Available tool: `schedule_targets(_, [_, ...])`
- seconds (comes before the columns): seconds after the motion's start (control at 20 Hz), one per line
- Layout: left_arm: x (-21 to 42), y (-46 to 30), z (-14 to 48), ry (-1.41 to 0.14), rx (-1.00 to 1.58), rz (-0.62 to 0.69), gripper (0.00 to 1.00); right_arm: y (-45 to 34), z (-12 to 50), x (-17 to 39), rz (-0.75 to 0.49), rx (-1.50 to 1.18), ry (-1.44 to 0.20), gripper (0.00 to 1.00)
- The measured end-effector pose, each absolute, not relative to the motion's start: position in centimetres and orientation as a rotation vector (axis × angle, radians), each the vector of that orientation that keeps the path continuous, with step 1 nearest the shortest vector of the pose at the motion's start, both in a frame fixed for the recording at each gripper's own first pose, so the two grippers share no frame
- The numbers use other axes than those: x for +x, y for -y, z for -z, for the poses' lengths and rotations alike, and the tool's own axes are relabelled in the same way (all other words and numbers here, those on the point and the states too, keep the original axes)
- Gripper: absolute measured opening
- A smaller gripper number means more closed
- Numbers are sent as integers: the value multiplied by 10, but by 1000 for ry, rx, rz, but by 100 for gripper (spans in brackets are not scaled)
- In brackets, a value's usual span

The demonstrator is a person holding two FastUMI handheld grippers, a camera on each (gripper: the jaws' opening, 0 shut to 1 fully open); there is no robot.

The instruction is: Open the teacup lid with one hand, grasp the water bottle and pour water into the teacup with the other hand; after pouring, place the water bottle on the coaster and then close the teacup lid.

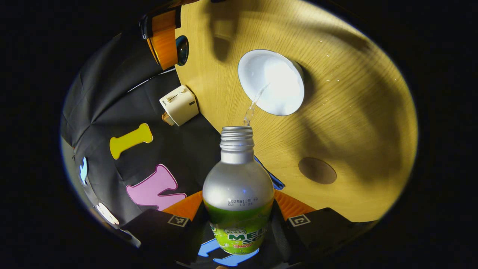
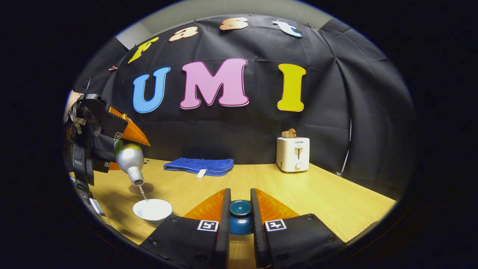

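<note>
Wooden table [image 2: 328, 194]; left claw [image 1: 239, 220] grips tilted water bottle [image 1: 238, 186] above teacup [image 1: 271, 82].

White toaster [image 2: 293, 154] at table [image 2: 336, 201] back edge; blue towel [image 2: 198, 166] left of it.

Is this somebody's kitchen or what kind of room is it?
Probably a staged booth, not a real kitchen: a wooden table stands against a black cloth wall, with a toaster, a blue towel and a white teacup.
</note>
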State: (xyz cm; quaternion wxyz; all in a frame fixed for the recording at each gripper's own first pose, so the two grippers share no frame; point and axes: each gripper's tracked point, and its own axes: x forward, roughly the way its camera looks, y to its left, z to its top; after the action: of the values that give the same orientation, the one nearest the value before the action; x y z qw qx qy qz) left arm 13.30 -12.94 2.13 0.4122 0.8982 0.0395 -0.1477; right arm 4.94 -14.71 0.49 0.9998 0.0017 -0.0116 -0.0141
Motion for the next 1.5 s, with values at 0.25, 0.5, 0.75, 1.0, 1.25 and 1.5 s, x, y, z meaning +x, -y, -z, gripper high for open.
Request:
schedule_targets(0.25, [134, 129, -24, -98, 2290, 368, 82, 148, -5, 49, 28, 4, 23, 30])
schedule_targets(0.5, [136, 137, -26, -45, 2314, 361, 82, 147, -4, 50, 28, 4, 23, 30])
schedule_targets(0.75, [135, 139, -25, -30, 2317, 369, 81, 148, -5, 49, 27, 4, 23, 30])
schedule_targets(1.0, [135, 141, -25, -24, 2321, 371, 81, 148, -4, 49, 27, 4, 23, 30])
schedule_targets(1.25, [134, 143, -25, -14, 2329, 366, 82, 148, -5, 49, 27, 4, 23, 31])
schedule_targets(1.5, [133, 145, -23, -2, 2332, 370, 82, 147, -5, 49, 28, 4, 23, 30])
